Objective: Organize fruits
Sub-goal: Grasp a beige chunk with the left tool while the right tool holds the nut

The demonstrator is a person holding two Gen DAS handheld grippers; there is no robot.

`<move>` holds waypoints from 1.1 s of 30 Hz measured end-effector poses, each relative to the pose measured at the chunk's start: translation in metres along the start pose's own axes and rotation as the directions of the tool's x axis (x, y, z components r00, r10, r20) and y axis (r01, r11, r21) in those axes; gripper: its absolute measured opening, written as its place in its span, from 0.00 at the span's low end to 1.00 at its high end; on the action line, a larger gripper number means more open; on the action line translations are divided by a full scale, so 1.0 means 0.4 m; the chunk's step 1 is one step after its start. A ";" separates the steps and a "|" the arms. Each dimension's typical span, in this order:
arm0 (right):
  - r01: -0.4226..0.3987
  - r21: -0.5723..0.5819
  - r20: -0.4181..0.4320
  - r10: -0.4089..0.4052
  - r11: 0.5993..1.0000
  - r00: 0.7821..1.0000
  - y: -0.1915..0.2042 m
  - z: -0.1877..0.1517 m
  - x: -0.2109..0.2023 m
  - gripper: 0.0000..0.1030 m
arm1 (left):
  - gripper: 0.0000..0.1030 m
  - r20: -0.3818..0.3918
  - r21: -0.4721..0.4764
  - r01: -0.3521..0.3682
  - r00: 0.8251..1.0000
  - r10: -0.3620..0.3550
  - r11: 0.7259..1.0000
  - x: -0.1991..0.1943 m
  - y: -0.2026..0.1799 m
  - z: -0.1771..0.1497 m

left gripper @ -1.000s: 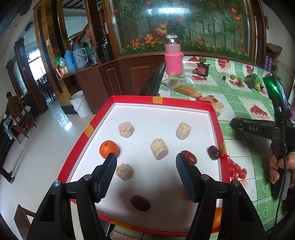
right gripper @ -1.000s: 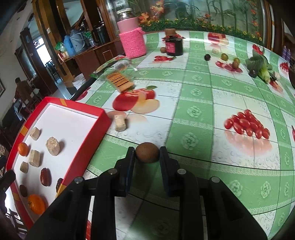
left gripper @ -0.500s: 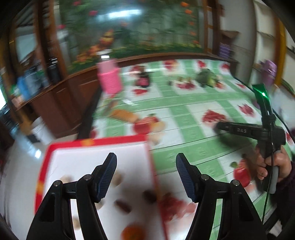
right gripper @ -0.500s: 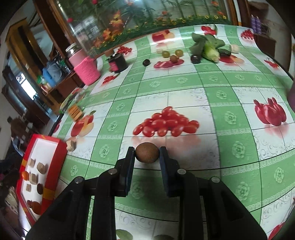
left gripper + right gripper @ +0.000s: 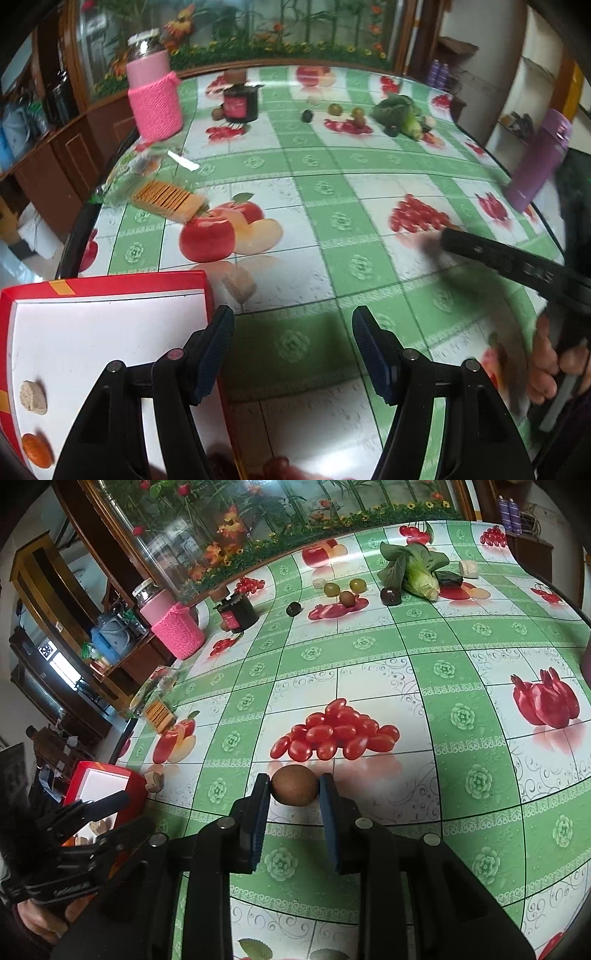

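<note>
Both wrist cams low, facing forward – shared: tablecloth (image 5: 325, 184), red tray (image 5: 107, 771).

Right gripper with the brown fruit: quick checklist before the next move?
1. Brown fruit pinched between both pads of right gripper: ok.
2. Fruit lifted clear of the table: cannot tell.
3. Left gripper open, nothing between its fingers: ok.
4. Red tray in view with bare white floor: ok.
5. Left gripper sits between fruit and tray in the right wrist view: not ok.
</note>
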State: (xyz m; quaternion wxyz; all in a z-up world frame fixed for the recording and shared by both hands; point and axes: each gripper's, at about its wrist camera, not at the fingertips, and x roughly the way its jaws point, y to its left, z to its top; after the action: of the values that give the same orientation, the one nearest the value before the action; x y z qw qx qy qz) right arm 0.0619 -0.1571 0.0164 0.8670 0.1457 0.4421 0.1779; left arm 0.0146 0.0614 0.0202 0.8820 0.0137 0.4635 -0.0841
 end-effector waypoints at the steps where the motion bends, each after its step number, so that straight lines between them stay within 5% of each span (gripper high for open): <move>1: -0.002 0.003 -0.002 0.002 1.000 1.000 -0.001 0.001 0.001 0.28 | 0.64 -0.003 -0.010 -0.002 1.000 0.002 1.000 0.006 0.005 0.003; 14: -0.015 0.027 0.011 0.014 1.000 1.000 -0.013 0.008 -0.007 0.28 | 0.64 -0.010 -0.014 0.000 1.000 0.000 1.000 0.061 -0.004 0.053; 20: -0.018 0.029 0.011 0.018 0.999 1.000 -0.013 0.006 -0.007 0.28 | 0.64 0.067 0.103 0.138 0.987 -0.145 0.985 -0.007 -0.081 0.027; 25: -0.019 0.034 0.003 0.019 0.999 1.000 -0.013 0.006 -0.002 0.28 | 0.65 0.097 0.145 0.065 0.992 -0.080 0.987 -0.046 -0.083 0.012; 33: -0.020 0.037 -0.005 0.020 0.999 1.000 -0.014 0.005 0.006 0.28 | 0.60 -0.001 0.091 -0.023 1.000 0.023 0.996 0.041 -0.067 0.032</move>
State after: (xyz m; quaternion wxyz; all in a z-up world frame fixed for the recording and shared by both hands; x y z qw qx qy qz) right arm 0.0657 -0.1610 0.0134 0.8611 0.1656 0.4462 0.1788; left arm 0.0300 0.0313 0.0154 0.8809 0.0594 0.4598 -0.0950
